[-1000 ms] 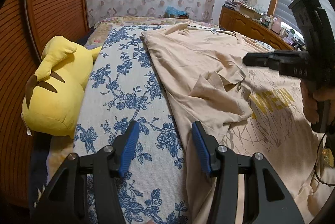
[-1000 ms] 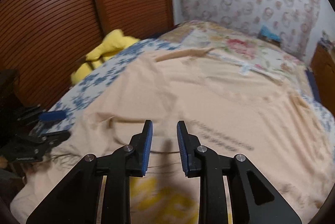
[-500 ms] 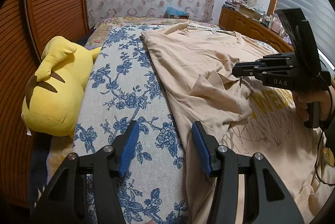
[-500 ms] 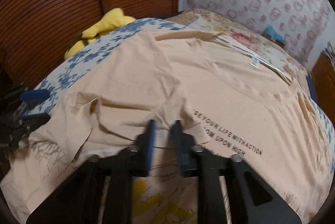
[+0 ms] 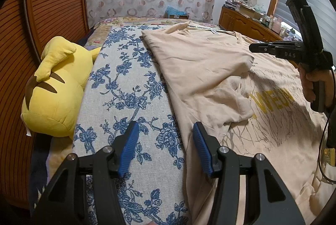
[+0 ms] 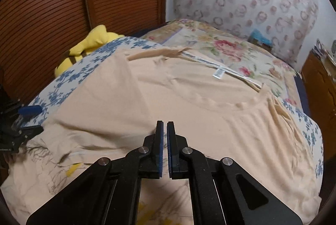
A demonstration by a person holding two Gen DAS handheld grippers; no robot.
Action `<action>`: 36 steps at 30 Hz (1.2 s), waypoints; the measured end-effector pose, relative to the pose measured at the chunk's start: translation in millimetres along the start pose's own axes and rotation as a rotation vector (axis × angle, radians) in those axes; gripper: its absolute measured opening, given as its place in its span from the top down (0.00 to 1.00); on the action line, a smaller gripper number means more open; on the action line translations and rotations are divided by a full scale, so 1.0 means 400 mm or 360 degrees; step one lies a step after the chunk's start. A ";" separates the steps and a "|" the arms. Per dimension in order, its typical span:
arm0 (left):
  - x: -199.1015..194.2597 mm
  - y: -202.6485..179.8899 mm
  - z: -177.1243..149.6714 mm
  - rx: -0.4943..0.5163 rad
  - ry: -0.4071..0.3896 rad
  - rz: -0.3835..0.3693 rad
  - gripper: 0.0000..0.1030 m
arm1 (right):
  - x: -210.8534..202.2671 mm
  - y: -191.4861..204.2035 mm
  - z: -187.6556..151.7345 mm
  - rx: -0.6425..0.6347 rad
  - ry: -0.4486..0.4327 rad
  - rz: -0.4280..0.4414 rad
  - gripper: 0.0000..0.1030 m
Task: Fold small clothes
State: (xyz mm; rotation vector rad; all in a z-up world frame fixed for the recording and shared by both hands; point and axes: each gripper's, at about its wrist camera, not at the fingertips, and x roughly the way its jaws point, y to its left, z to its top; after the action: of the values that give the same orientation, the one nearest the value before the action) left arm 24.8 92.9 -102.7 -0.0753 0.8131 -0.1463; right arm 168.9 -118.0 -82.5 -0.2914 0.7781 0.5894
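Wood slatted doors (image 5: 52, 4) far left, not in play. Yellow plush toy (image 5: 52, 88) lies beside them on the bed edge, well apart from the shirt, no obstruction.

Blue floral sheet (image 5: 126, 88) covers the bed strip next over. The left gripper (image 5: 166, 147) hovers above it just beside the shirt's near-left edge. Its fingers are about half open with nothing between them. Likely parked there, ready to take that edge for the next fold.

The beige T-shirt (image 5: 199, 61) is spread flat on the bed, neckline (image 6: 231, 103) toward the headboard and yellow print toward the camera. Its left side is already folded in over the body, with the sleeve (image 5: 237, 94) lying crumpled on top. First side fold looks done but untidy. The right side is not yet folded.

The right gripper (image 6: 165, 126) is over mid-chest, just above the corner of the folded flap. Its fingers have just been opening a little; only a thin slit shows, and no cloth is in it. Reads as a release after laying the flap. A hand (image 5: 313, 82) holds its grip.

A white care label (image 6: 219, 73) sits beyond the collar. The wooden dresser (image 5: 247, 21) with clutter stands far right, off the bed. Nothing blocks the shirt; the only concern is the bunched sleeve.
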 end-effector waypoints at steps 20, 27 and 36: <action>-0.046 -0.066 0.053 0.0087 -0.0125 0.0027 0.49 | -0.294 -0.249 -0.208 0.0208 -0.0143 -0.0326 0.64; 0.001 -0.148 0.098 0.0182 -0.0102 -0.0033 0.49 | -0.382 -0.377 -0.333 0.0380 -0.0125 -0.0469 0.64; 0.101 -0.202 0.135 0.0243 0.0032 -0.0014 0.49 | -0.404 -0.499 -0.468 0.0578 -0.0034 -0.0556 0.59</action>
State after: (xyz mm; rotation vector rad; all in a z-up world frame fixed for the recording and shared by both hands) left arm 83.5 7.5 -84.6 0.0664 0.8195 -0.2172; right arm 90.0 -425.9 -86.0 -0.0815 0.7763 0.1165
